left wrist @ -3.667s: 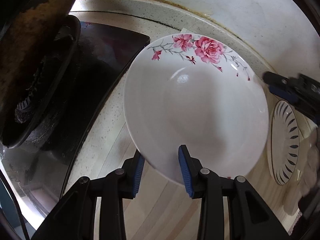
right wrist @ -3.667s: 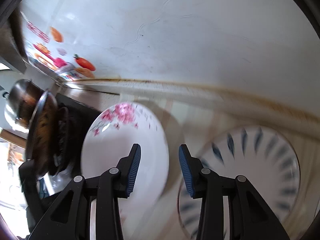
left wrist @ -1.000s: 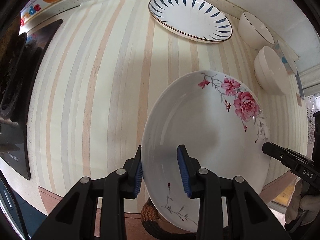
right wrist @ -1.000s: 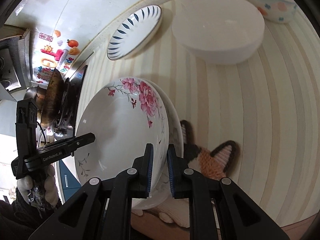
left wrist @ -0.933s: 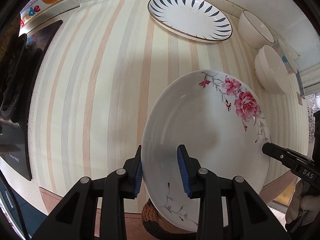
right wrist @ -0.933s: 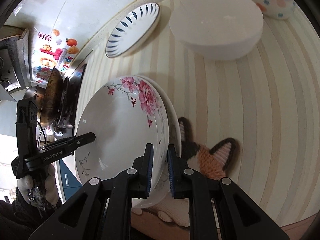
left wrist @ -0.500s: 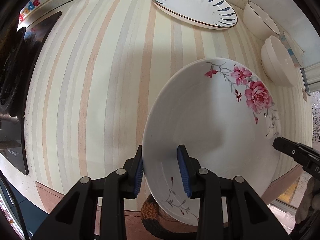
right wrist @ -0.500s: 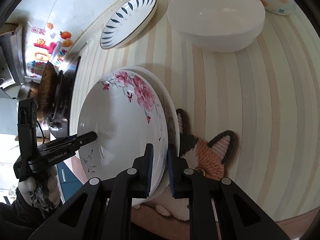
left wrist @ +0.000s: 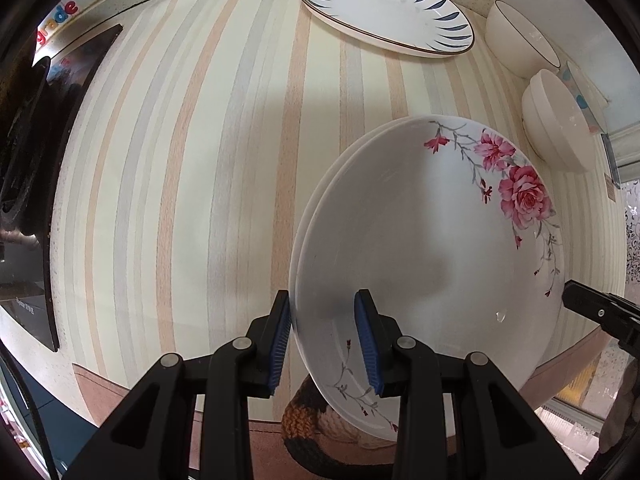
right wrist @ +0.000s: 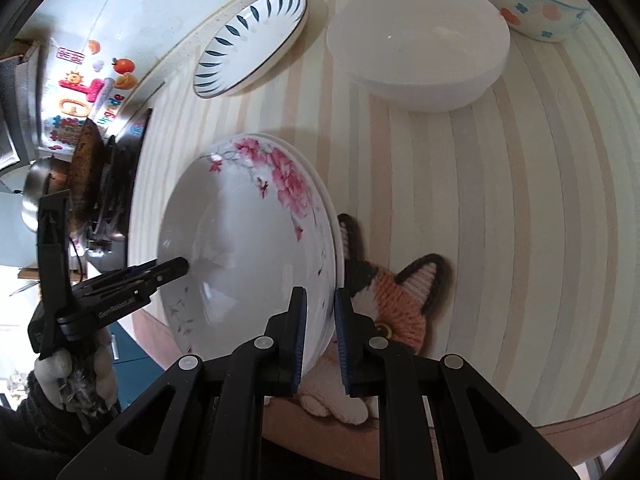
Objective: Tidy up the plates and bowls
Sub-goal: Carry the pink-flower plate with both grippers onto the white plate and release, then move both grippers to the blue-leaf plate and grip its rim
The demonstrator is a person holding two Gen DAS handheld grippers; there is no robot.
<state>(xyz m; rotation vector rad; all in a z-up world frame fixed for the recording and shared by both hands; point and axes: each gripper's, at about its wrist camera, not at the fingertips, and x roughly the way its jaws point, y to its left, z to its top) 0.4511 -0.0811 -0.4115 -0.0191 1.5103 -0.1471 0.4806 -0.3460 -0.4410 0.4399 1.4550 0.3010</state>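
both tongs, left (left wrist: 323,334) and right (right wrist: 320,334), pinched opposite rims of the rose plate (left wrist: 432,248), nested on its twin atop the counter (left wrist: 192,140); blue-leaf plate (left wrist: 384,12) and bowls (right wrist: 418,44) seemingly remained unsorted.

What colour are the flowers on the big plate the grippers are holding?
Pink, with grey stems, on the white flowered plate. The left wrist view shows them best.

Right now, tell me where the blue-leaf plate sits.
The blue-leaf plate lies at the far edge of the striped counter by the wall, top centre in the left wrist view, left of the white bowls and beyond the rose plate.
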